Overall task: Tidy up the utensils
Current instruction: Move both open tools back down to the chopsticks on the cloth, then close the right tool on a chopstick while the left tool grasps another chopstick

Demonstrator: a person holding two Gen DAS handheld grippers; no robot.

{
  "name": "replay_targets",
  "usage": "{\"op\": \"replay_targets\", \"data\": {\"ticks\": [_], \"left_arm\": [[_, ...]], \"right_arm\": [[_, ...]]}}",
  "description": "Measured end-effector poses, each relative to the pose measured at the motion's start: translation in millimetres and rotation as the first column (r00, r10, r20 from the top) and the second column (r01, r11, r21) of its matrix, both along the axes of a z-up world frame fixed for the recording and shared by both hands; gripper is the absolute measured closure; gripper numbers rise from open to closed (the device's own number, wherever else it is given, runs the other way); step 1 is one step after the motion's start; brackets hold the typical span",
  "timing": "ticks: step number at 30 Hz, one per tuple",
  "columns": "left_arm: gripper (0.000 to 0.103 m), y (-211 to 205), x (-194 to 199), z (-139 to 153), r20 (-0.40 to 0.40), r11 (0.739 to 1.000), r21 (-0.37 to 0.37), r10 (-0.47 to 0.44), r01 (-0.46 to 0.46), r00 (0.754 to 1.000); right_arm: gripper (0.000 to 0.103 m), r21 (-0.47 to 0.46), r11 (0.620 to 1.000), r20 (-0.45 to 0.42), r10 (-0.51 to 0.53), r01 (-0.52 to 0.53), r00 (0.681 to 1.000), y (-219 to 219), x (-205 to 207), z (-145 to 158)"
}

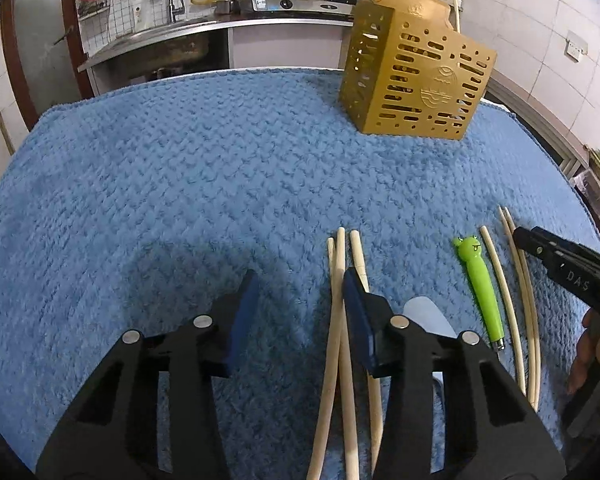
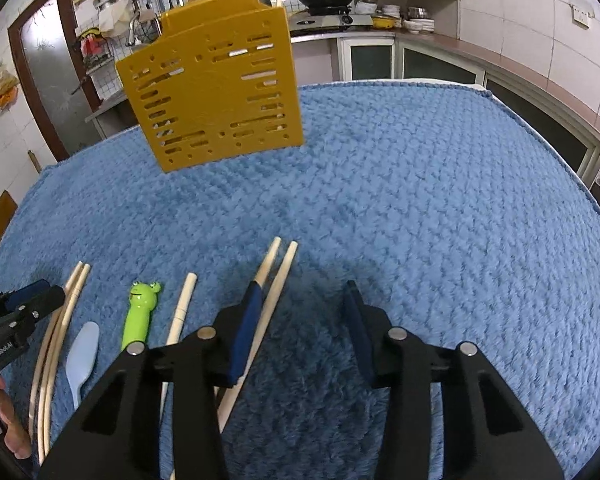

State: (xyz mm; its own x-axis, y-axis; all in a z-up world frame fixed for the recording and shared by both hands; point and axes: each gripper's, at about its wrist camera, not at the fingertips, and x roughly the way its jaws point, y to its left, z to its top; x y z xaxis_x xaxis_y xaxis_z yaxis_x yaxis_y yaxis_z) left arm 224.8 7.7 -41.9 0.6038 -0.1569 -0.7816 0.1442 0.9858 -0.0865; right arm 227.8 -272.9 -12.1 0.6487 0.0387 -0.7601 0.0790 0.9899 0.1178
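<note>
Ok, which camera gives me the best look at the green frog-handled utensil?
The left wrist view: the frog-handled utensil lies in plain sight from frog head to metal collar, on the blue towel. The right wrist view shows only its head and upper handle; that gripper's body hides the rest.

Both tools hang low near the bench's near edge — left tool (image 1: 298, 304) spread wide, right tool (image 2: 304, 320) likewise agape, neither gripping anything.
</note>
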Motion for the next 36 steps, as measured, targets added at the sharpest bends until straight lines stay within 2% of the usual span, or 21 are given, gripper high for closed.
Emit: {"op": "replay_targets", "data": {"ticks": [2, 4, 8, 18, 21, 23, 25, 26, 34, 35, 36], "left_arm": [[0.064, 2, 4, 0, -0.015, 1.000, -0.007, 0.007, -0.007, 1.000], [0.065, 7, 6, -1, -0.032, 0.999, -0.035, 0.010, -0.011, 0.999], [0.065, 6, 9, -1, -0.054, 0.999, -0.035, 0.009, -0.010, 0.999], [0.066, -15, 28, -2, -0.106, 0.996, 0.089, -0.013, 0.023, 0.994], [0.070, -13, 31, -1, -0.119, 0.996, 0.082, -0.013, 0.023, 0.993], [0.076, -9, 34, 0, -0.133, 0.998, 0.063, -0.016, 0.024, 0.991], [0.084, -4, 36, 1, -0.149, 0.999, 0.029, -0.015, 0.020, 0.989], [0.086, -2, 37, 1, -0.158, 1.000, 0.014, -0.015, 0.017, 0.987], [0.088, -1, 38, 0, -0.181, 1.000, -0.005, -0.002, 0.001, 0.983], [0.089, -1, 38, 0, -0.180, 1.000, -0.003, -0.002, 0.001, 0.984], [0.090, 0, 38, 0, -0.180, 1.000, -0.007, -0.001, 0.000, 0.984]], "right_arm": [[0.060, -0.031, 0.999, -0.015, 0.005, -0.006, 1.000, 6, 3, 0], [0.060, -0.058, 0.998, -0.025, 0.004, -0.006, 1.000, 11, 4, 1], [0.060, -0.077, 0.997, -0.065, 0.004, -0.009, 0.998, 14, 11, 2], [0.060, -0.065, 0.998, -0.188, -0.004, -0.009, 0.982, 15, 31, 8], [0.061, -0.058, 0.998, -0.200, -0.006, -0.006, 0.980, 14, 33, 8], [0.064, -0.057, 0.998, -0.202, -0.002, -0.010, 0.979, 14, 33, 8], [0.073, -0.066, 0.998, -0.204, 0.004, -0.018, 0.979, 14, 33, 8], [0.075, -0.063, 0.998, -0.207, 0.010, -0.023, 0.978, 15, 32, 9], [0.077, -0.053, 0.998, -0.213, 0.020, -0.032, 0.977, 13, 42, 10], [0.078, -0.055, 0.998, -0.208, 0.020, -0.032, 0.978, 13, 42, 10], [0.084, -0.054, 0.998, -0.206, 0.023, -0.035, 0.978, 14, 42, 10]]}}
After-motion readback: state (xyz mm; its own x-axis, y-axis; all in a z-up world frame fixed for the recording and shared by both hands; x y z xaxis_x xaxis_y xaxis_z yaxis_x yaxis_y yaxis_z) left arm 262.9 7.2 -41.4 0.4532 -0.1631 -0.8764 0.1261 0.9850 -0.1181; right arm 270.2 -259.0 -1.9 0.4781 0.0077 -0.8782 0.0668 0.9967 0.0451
